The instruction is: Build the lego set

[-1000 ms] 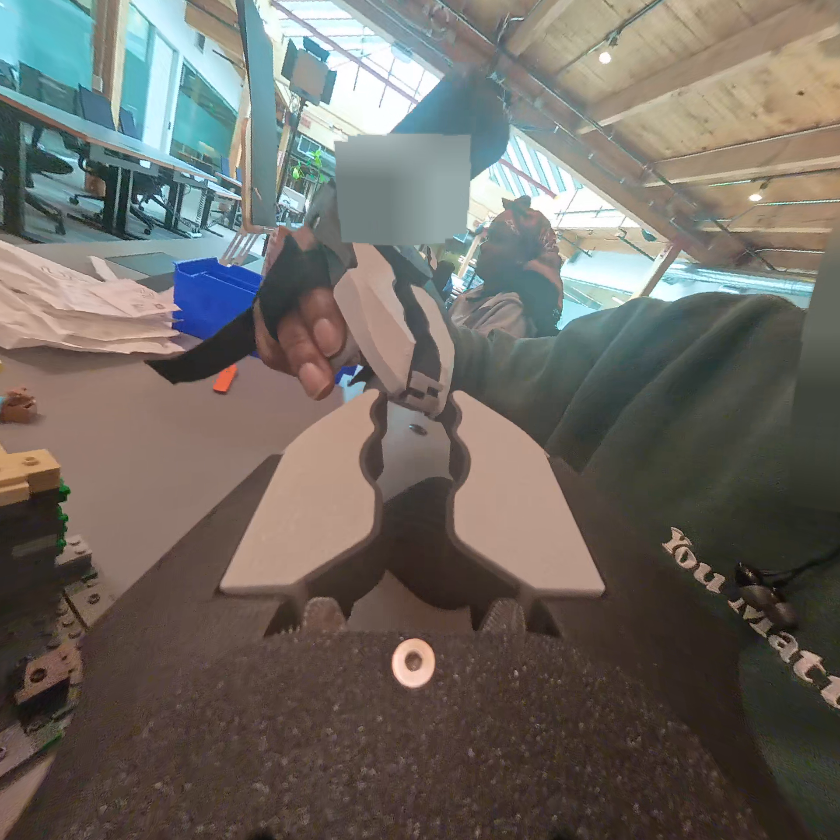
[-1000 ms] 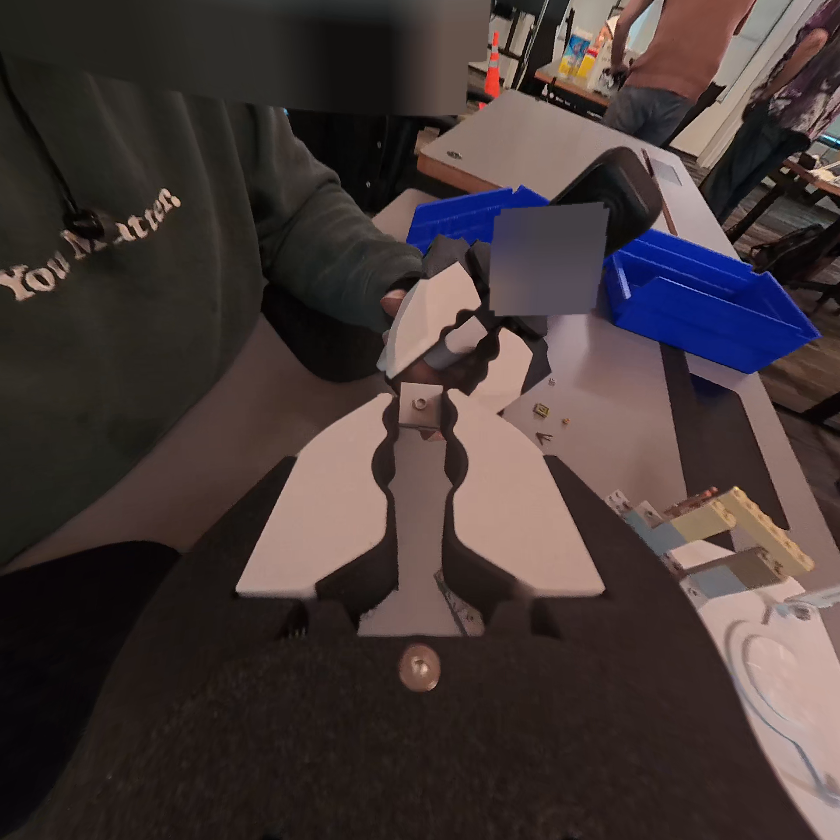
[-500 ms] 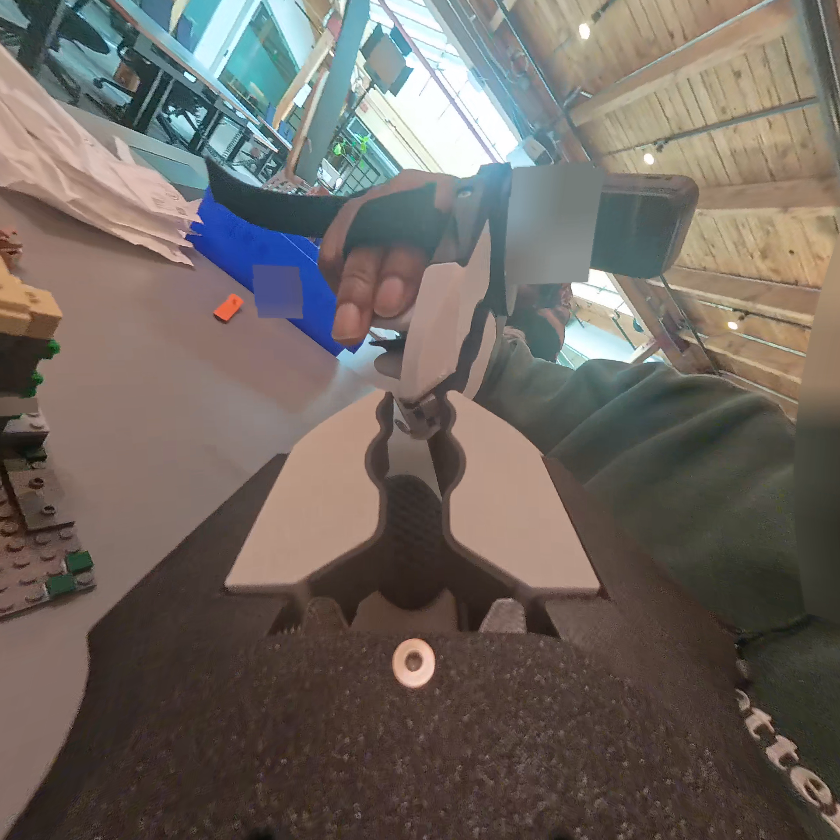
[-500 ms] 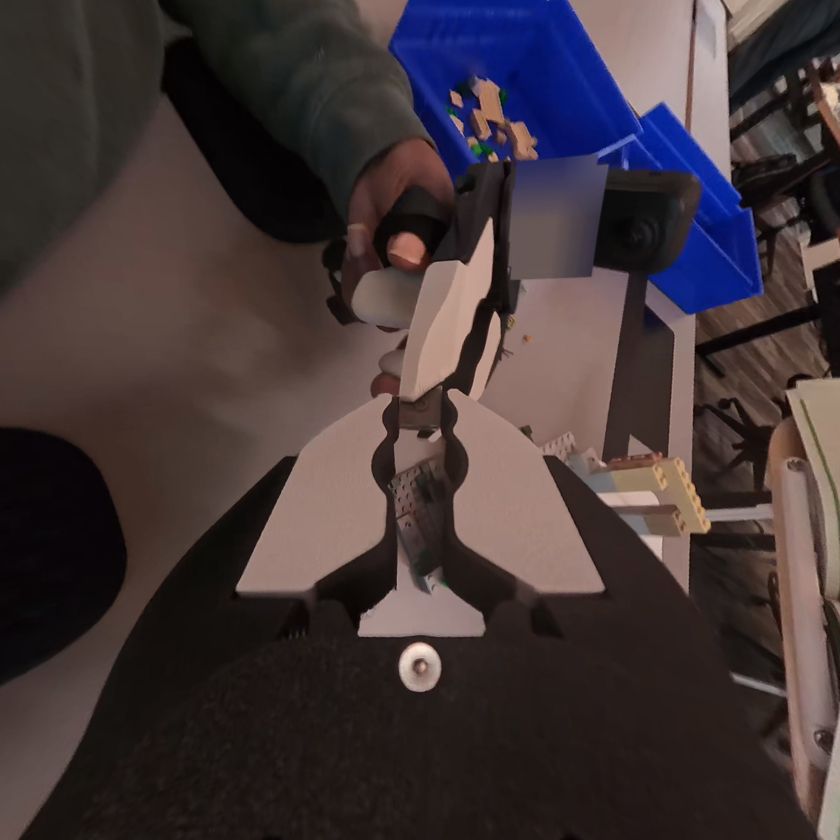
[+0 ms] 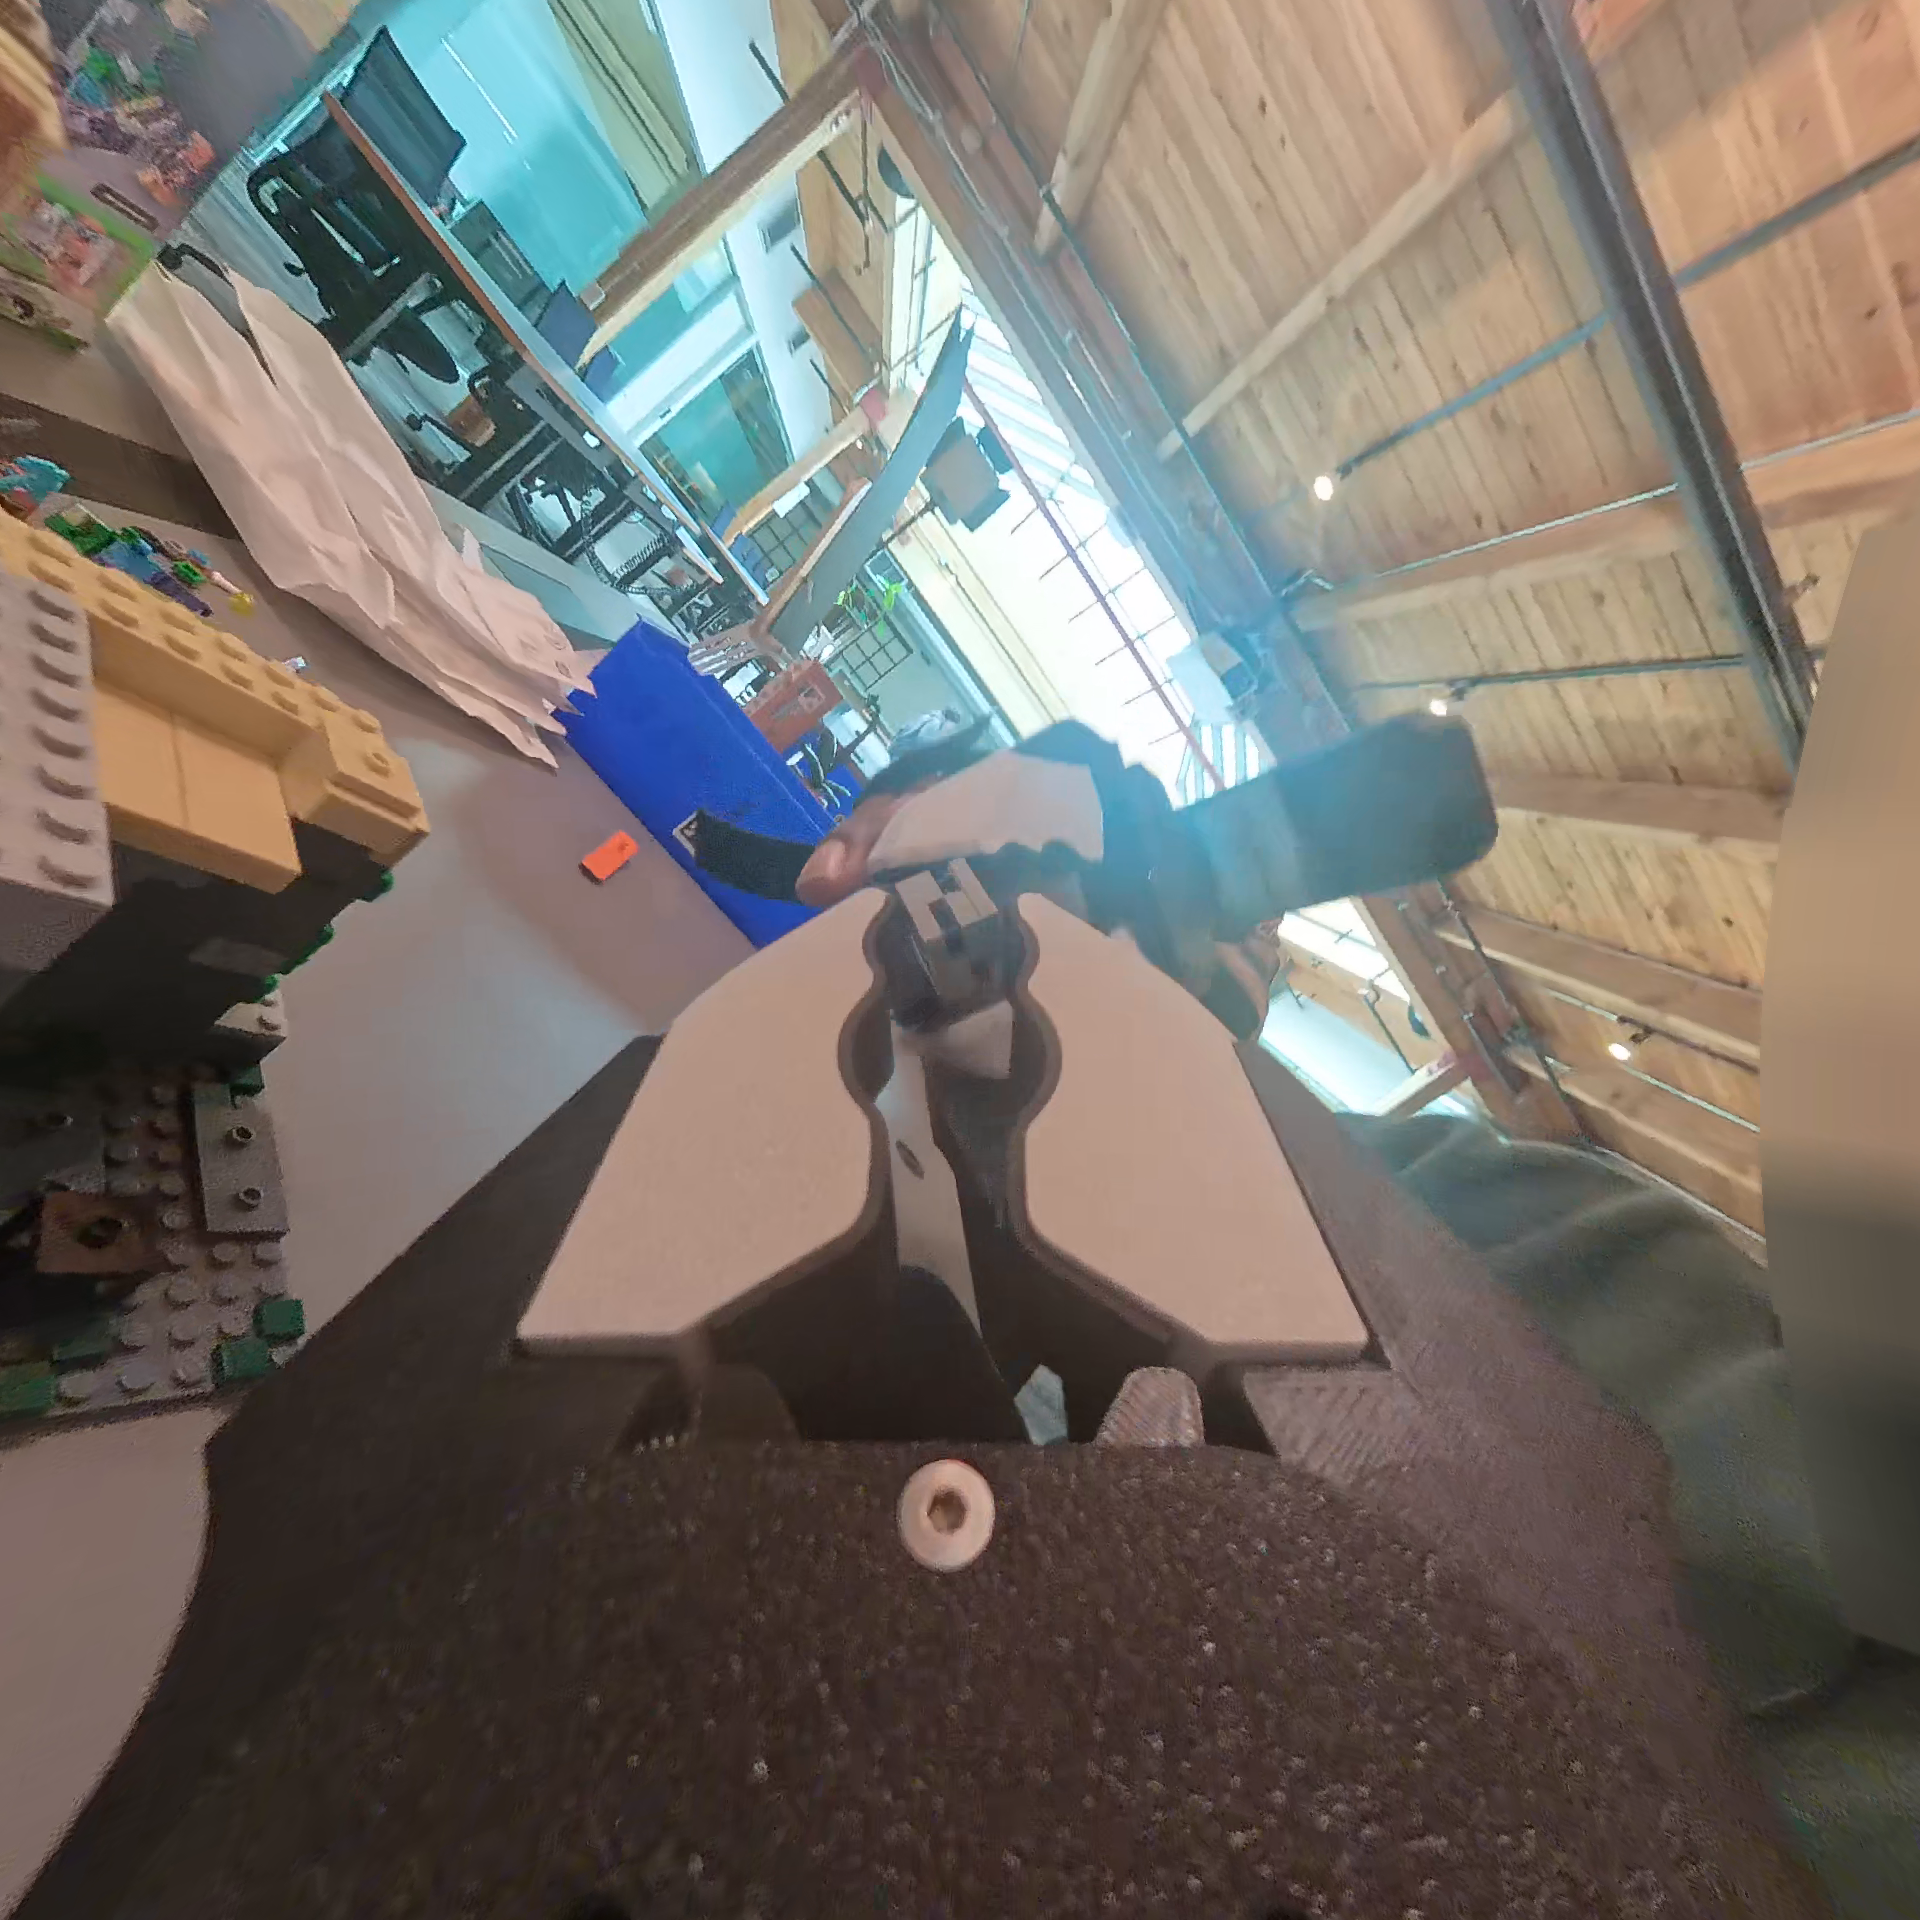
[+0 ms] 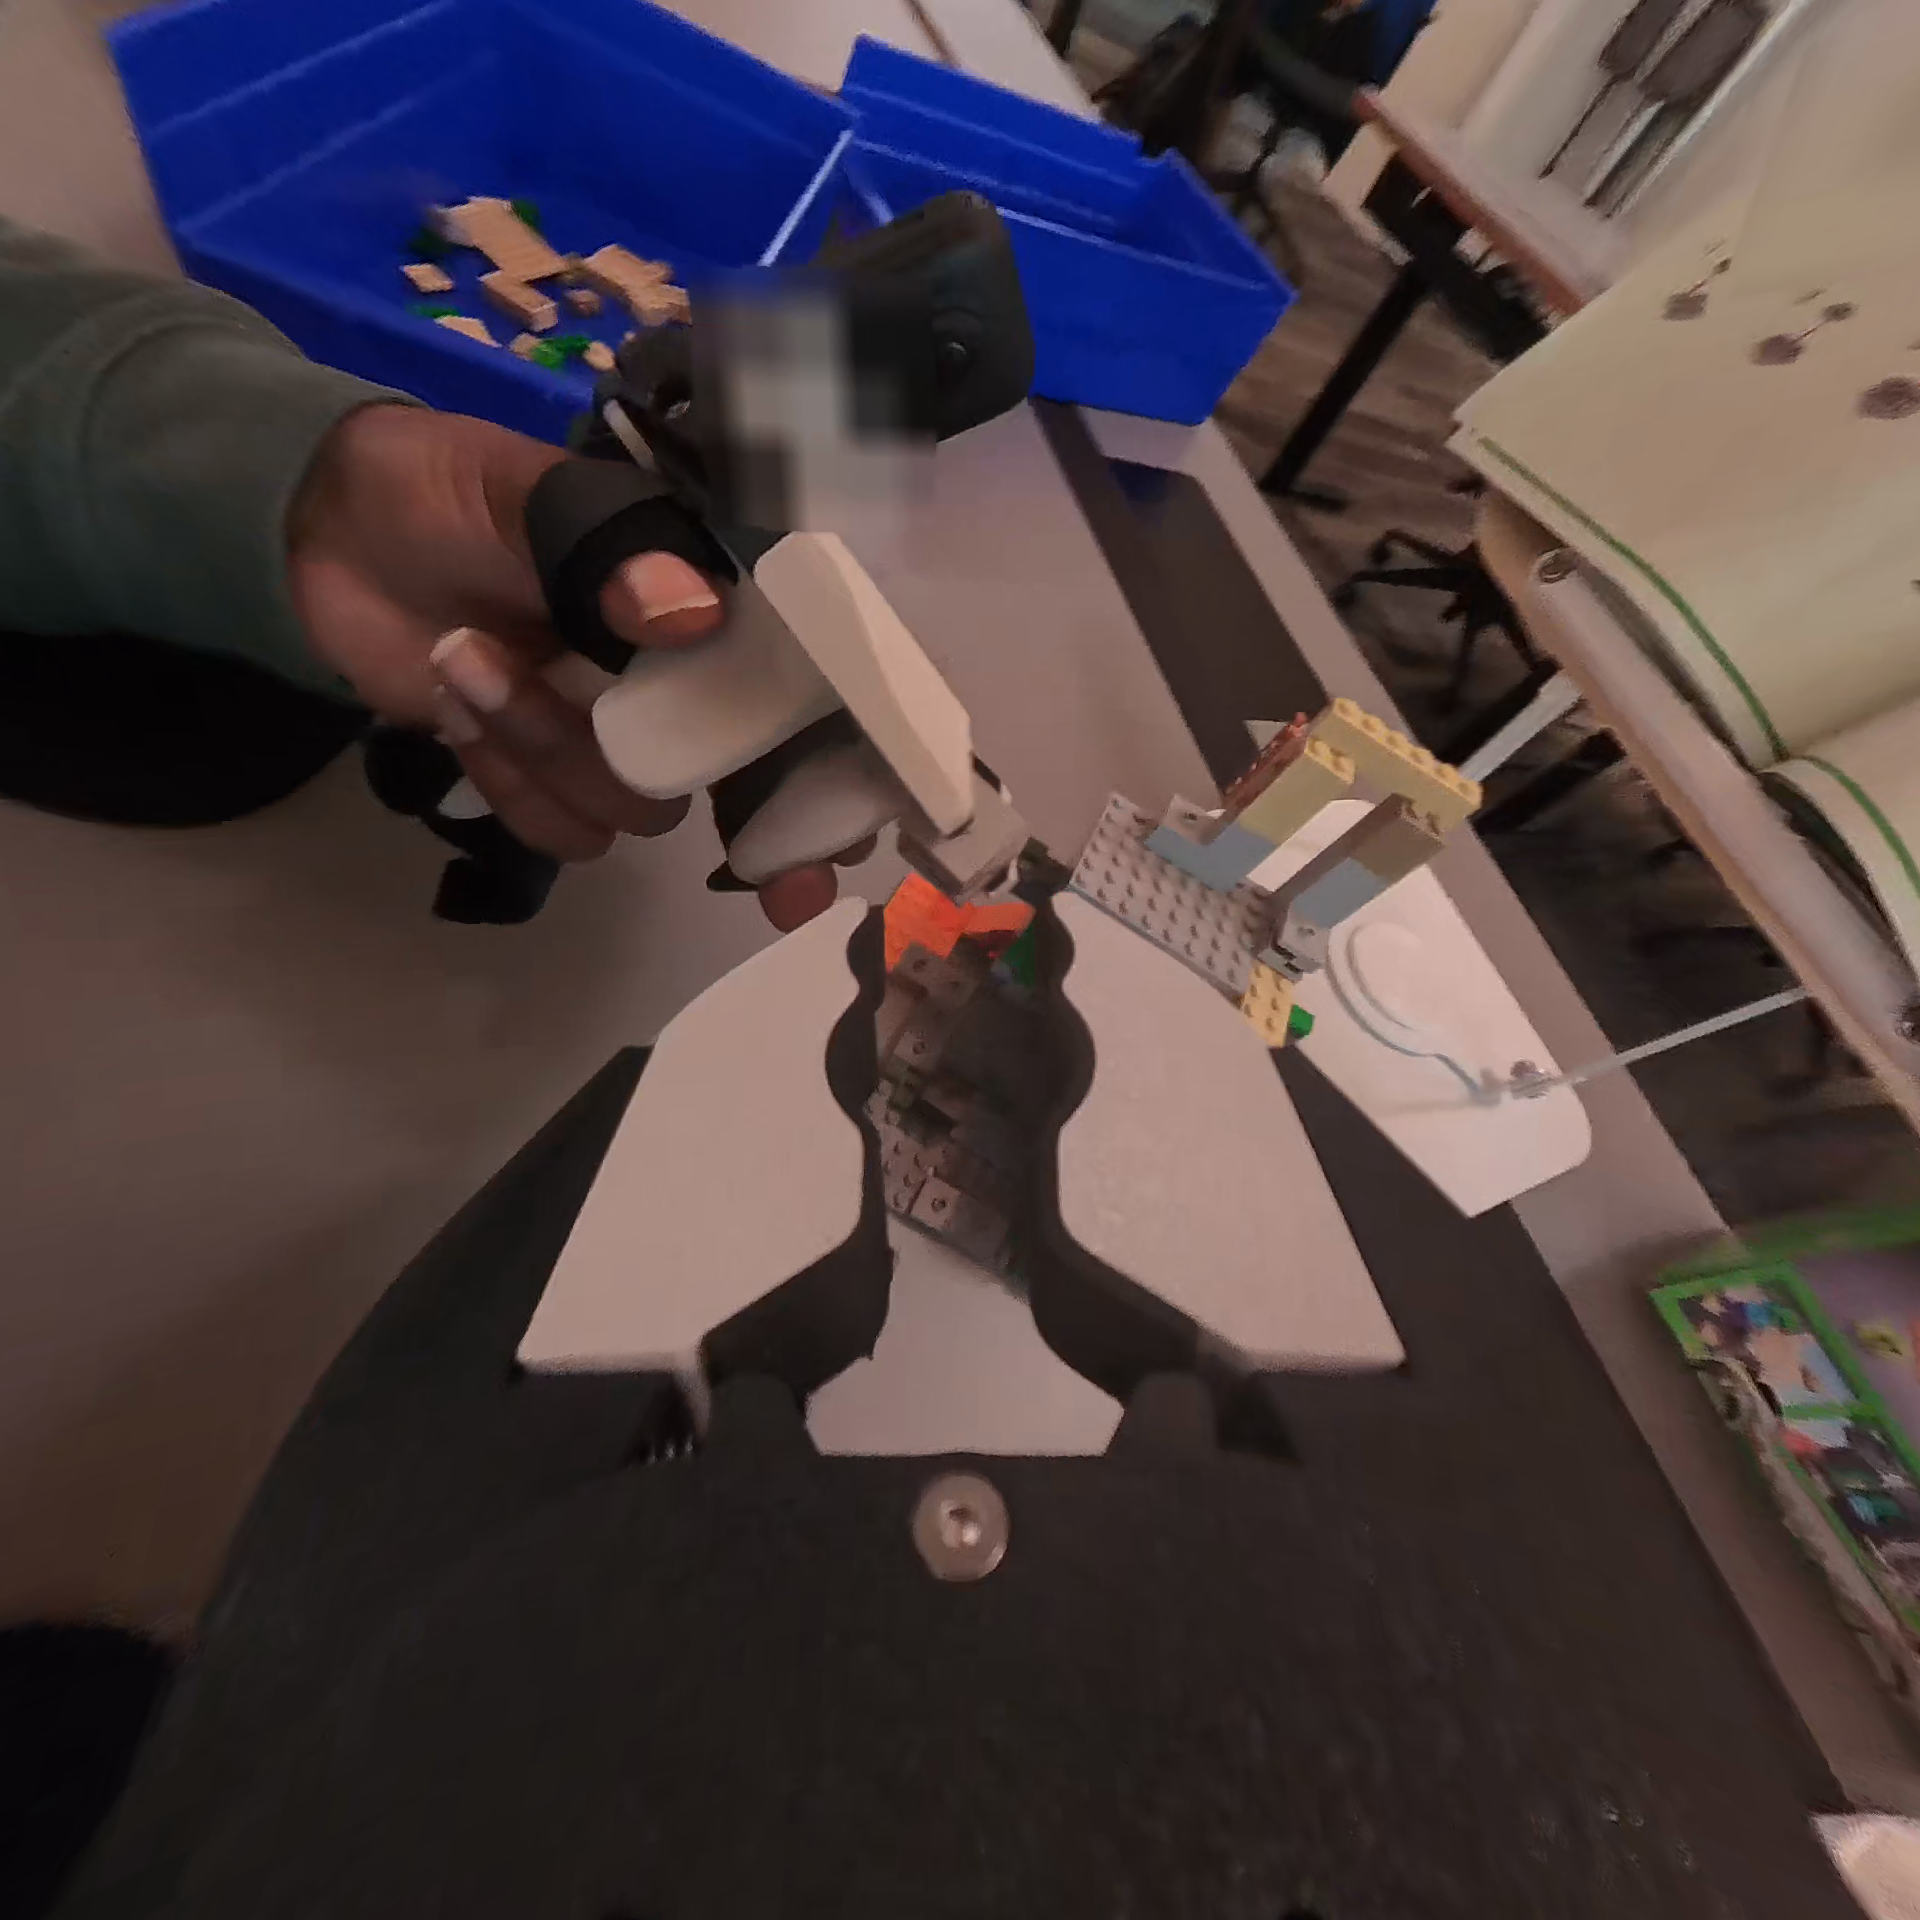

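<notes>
My left gripper [image 5: 951,920] is shut on a small grey lego piece [image 5: 940,914]. In the right wrist view the left gripper [image 6: 966,862] comes in from the upper left in a hand, with the piece [image 6: 977,847] at its tips. My right gripper [image 6: 964,920] has its jaws slightly apart with nothing between them, its tips just under that piece. Through its gap I see a grey studded build [image 6: 935,1101] with an orange part [image 6: 930,925]. One of the right gripper's fingers [image 5: 987,821] shows in the left wrist view. A tan, grey and dark build [image 5: 208,748] stands at the left.
A tan and light-blue lego arch on a grey plate [image 6: 1320,821] stands right of the tips. A blue bin [image 6: 499,125] holds loose tan pieces, beside a second bin [image 6: 1091,239]. There are papers [image 5: 312,457], an orange piece [image 5: 610,857] and a lego box [image 6: 1808,1382]. Less than 4 cm separates the two grippers' tips. Left tips and right tips are each some 15 cm from the grey studded build [image 6: 935,1101]. It is also in sight in the left wrist view [image 5: 59,1278].
Both grippers swung from in front of the person's chest to over the table and the build. The small grey piece was between my right tips; it now sits in the left tips.
</notes>
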Demonstrator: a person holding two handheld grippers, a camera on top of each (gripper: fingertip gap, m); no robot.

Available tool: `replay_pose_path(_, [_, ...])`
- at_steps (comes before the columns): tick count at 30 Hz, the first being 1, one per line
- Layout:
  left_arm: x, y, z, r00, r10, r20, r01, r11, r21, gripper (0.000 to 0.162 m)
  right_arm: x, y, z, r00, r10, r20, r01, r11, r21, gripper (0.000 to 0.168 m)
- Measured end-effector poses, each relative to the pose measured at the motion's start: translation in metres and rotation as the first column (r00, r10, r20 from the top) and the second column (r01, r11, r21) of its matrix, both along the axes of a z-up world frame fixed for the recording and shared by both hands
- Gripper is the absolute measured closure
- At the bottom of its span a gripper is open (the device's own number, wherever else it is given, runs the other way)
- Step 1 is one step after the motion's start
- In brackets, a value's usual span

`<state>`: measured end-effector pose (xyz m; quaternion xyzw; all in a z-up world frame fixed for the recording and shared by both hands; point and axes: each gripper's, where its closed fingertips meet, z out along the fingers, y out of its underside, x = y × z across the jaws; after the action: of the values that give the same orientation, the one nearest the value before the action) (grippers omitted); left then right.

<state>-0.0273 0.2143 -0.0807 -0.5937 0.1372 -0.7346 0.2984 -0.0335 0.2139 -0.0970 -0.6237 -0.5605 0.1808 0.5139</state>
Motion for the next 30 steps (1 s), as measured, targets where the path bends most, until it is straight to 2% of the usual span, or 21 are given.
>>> replay_pose_path(3, [0.001,0.002,0.003,1.000,-0.015,-0.002,0.015,1.000,-0.014,0.145,-0.004,0.002,0.002,1.000,-0.015,-0.015,0.016,0.997,0.082,0.138])
replay_pose_path(15, [0.006,0.013,0.006,1.000,-0.005,-0.006,0.004,0.999,-0.033,0.145,-0.006,0.019,0.010,0.998,-0.023,0.060,0.012,0.983,0.181,0.144])
replay_pose_path(21, [0.001,0.029,0.001,0.998,0.046,-0.040,-0.047,0.999,-0.009,0.140,-0.004,0.034,0.008,1.000,-0.003,0.028,0.001,0.997,0.078,0.145])
replay_pose_path(26, [-0.024,0.052,-0.012,0.959,0.213,-0.188,-0.187,0.972,0.144,0.138,0.005,0.081,-0.002,0.999,-0.030,0.033,0.032,0.998,-0.054,0.145])
replay_pose_path(30, [-0.042,0.063,-0.018,0.931,0.284,-0.231,-0.239,0.949,0.204,0.139,0.000,0.122,-0.018,0.999,-0.033,0.040,0.039,0.989,-0.141,0.144])
